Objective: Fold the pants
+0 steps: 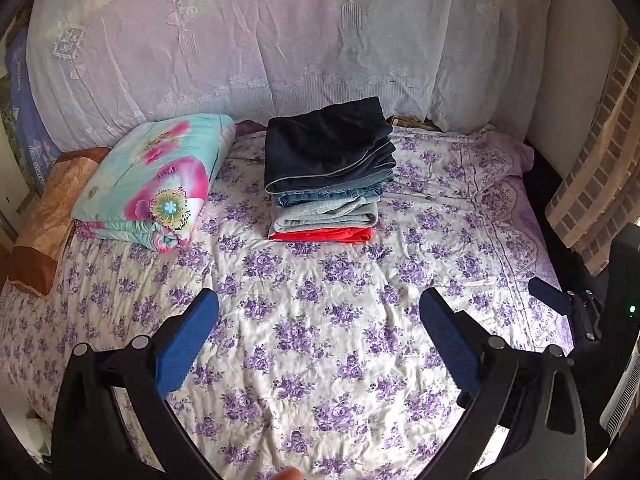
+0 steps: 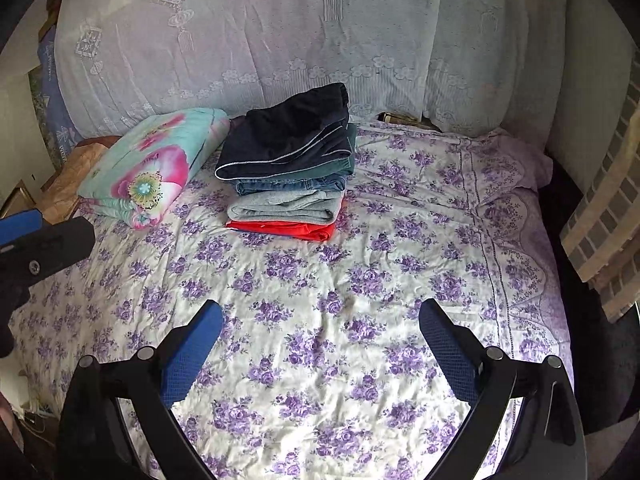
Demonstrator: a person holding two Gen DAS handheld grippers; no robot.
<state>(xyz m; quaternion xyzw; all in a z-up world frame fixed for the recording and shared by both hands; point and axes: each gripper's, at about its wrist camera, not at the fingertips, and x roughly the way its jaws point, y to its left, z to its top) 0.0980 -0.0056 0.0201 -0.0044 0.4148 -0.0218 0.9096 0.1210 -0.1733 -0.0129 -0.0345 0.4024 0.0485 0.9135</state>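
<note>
Left wrist view, left to right. Brown pillow (image 1: 42,216) at the left edge. Beside it a folded floral quilt (image 1: 156,180), turquoise and pink, left of centre. Centre, upper half: a stack of folded pants (image 1: 330,172) on the purple-flowered bedsheet (image 1: 320,320), with dark navy pants (image 1: 328,144) on top, then jeans (image 1: 332,196), a grey pair (image 1: 324,216) and a red pair (image 1: 320,235) at the bottom. White lace cover (image 1: 280,40) fills the top of the frame.

Left gripper (image 1: 318,316): jaws spread wide, holding nothing, above bare sheet in the lower frame. Right gripper (image 2: 320,320): likewise spread wide and empty in its own view; its tip also shows at the right edge of the left view.

No unfolded pants visible in either view. Judgement: the folding looks finished, or the next pair lies out of frame.

Risks:
- The navy pair overhangs the layers beneath and sits skewed; a brush from either gripper could slide it off or open the fold.
- The stack rests on soft, wrinkled bedding. Pressing nearby could tilt it toward the quilt.
- The grippers are near each other at the frame edges; crossing paths could make them collide.
</note>
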